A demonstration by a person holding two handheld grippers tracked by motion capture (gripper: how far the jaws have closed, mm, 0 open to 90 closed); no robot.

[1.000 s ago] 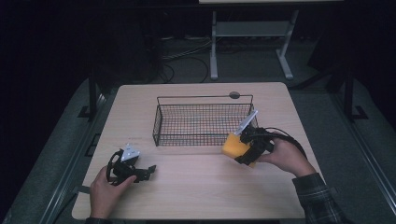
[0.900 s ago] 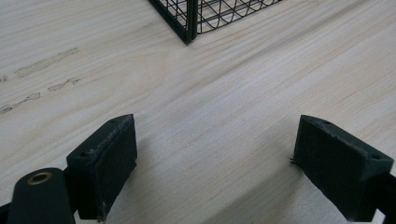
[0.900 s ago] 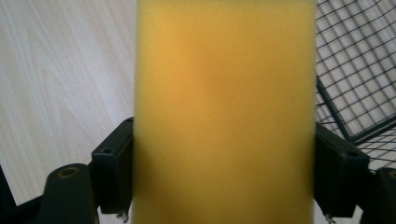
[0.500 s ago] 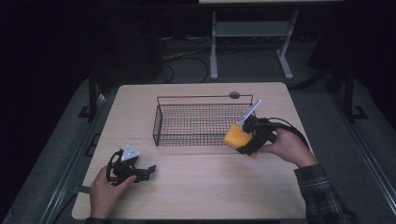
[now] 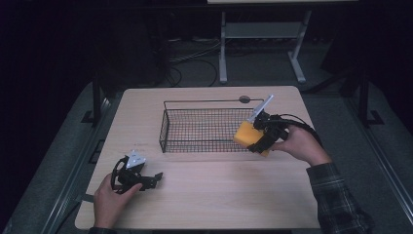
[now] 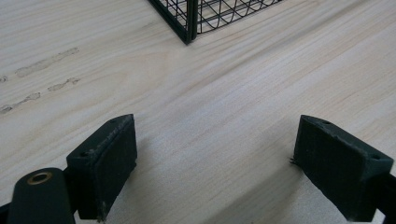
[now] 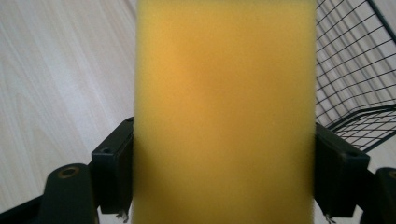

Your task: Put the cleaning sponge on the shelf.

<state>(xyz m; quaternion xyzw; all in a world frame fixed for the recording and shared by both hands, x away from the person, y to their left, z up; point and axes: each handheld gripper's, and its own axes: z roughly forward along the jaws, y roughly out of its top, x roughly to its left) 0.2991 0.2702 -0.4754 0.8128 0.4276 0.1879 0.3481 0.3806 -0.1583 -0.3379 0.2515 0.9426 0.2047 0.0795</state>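
the right claw is clamped on a yellow sponge, held at the right end of the wire basket, about level with its near rim. from the high view i cannot tell whether the sponge is over the basket's inside or just outside its end wall. the right hand grips the tool from the right, a cable looping over it and a grey plate sticking up behind.

the left claw rests low on the counter near the front left corner, well apart from the basket, its jaws apart with nothing between them. the left hand holds it from below.

around them: a small dark round disc on the counter just behind the basket's far right corner, and beyond the counter a pale metal stand and loose cables on the dark floor.

the right gripper view adds what the high view cannot: the sponge sits square between both pads, touching each, with the basket's mesh off to the right and bare wood to the left. the left gripper view shows the spread pads, bare wood between them, a basket corner ahead, and faint scuff marks on the wood.
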